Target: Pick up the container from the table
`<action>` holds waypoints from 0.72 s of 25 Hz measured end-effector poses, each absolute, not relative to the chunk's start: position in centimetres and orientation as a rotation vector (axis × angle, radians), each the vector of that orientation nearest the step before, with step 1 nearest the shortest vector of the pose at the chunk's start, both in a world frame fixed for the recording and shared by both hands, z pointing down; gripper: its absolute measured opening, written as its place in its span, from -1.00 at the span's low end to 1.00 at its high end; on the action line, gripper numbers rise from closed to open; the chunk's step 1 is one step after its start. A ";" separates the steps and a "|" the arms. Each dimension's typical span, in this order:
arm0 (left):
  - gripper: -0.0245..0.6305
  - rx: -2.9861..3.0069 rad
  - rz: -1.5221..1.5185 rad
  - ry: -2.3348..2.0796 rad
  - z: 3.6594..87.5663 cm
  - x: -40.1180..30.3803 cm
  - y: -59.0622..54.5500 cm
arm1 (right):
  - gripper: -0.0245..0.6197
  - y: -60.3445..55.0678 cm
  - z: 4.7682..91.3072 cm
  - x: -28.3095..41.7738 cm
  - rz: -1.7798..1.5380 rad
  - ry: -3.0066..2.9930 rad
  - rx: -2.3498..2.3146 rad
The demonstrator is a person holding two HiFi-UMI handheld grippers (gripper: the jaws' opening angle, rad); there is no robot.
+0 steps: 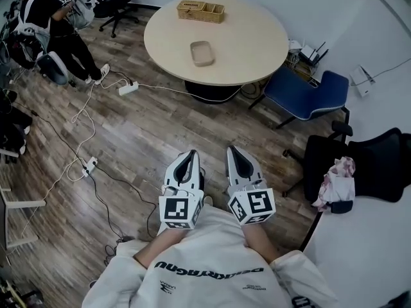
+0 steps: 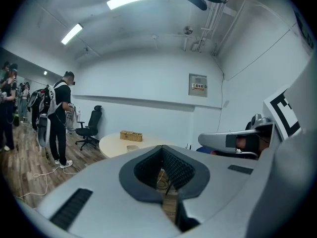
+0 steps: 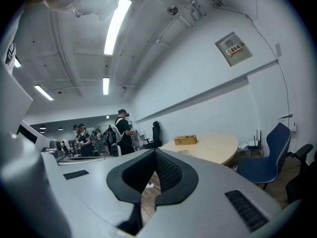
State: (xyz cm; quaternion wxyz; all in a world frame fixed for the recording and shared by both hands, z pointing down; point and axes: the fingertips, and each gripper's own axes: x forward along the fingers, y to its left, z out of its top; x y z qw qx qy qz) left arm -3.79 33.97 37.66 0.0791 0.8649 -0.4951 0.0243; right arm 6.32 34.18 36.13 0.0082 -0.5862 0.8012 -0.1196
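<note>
A shallow beige container [image 1: 201,52] lies near the middle of a round pale table [image 1: 257,50], far ahead of me. It also shows small on the tabletop in the left gripper view as container [image 2: 132,147] and in the right gripper view as container [image 3: 183,151]. My left gripper [image 1: 191,153] and right gripper [image 1: 231,149] are held side by side close to my chest, well short of the table, both pointing at it. Each one's jaws meet at the tip with nothing between them, as seen at left gripper [image 2: 162,148] and right gripper [image 3: 155,151].
A wicker basket [image 1: 201,10] sits at the table's far edge. A blue chair [image 1: 307,95] stands right of the table, and a black chair [image 1: 379,162] with a pink cloth [image 1: 337,175] nearer right. Cables and a power strip [image 1: 128,88] cross the wood floor. A person [image 1: 54,24] stands far left.
</note>
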 end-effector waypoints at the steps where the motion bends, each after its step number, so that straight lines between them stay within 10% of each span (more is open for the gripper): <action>1: -0.88 2.585 0.064 -1.477 37.8 -3.6 32.9 | -0.82 33.2 36.2 6.6 -0.374 2.503 -1.837; 18: -0.88 2.586 0.014 -1.414 35.5 -2.7 7.8 | -0.82 8.7 33.8 6.8 -0.355 2.503 -1.889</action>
